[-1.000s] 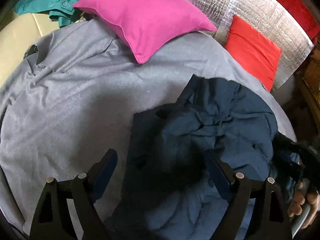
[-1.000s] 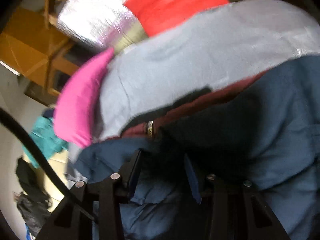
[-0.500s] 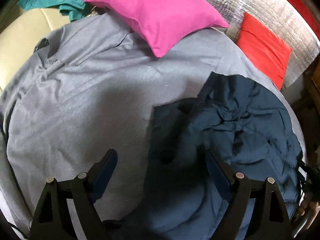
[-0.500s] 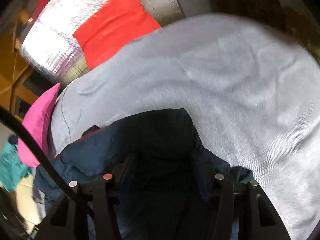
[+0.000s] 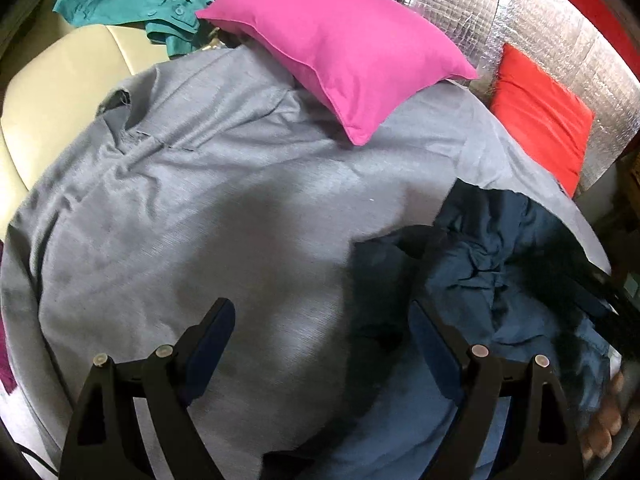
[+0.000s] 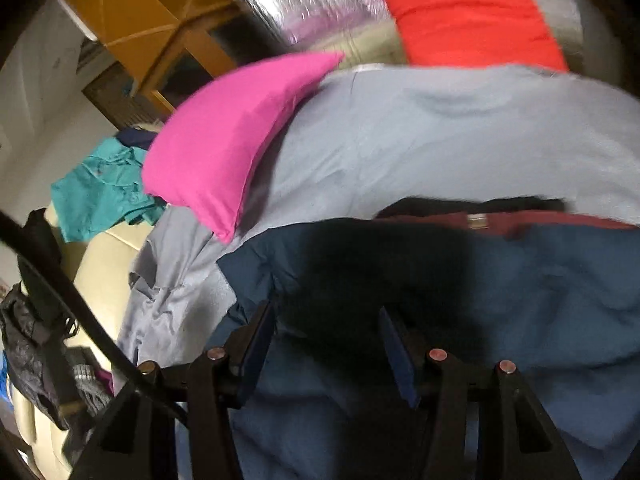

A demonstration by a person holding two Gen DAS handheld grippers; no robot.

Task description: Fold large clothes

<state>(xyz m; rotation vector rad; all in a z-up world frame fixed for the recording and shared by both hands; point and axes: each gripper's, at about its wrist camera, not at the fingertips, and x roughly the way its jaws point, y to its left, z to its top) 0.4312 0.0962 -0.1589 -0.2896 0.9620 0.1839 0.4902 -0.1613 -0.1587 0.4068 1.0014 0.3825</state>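
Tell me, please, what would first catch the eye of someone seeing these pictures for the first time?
The bright pink pillow stands out at once, lying at the far edge of the grey sheet that covers most of the surface. Next comes the crumpled navy jacket heaped on the sheet's right side, just ahead of the open left gripper. Behind it, a red cushion leans against shiny silver foil.
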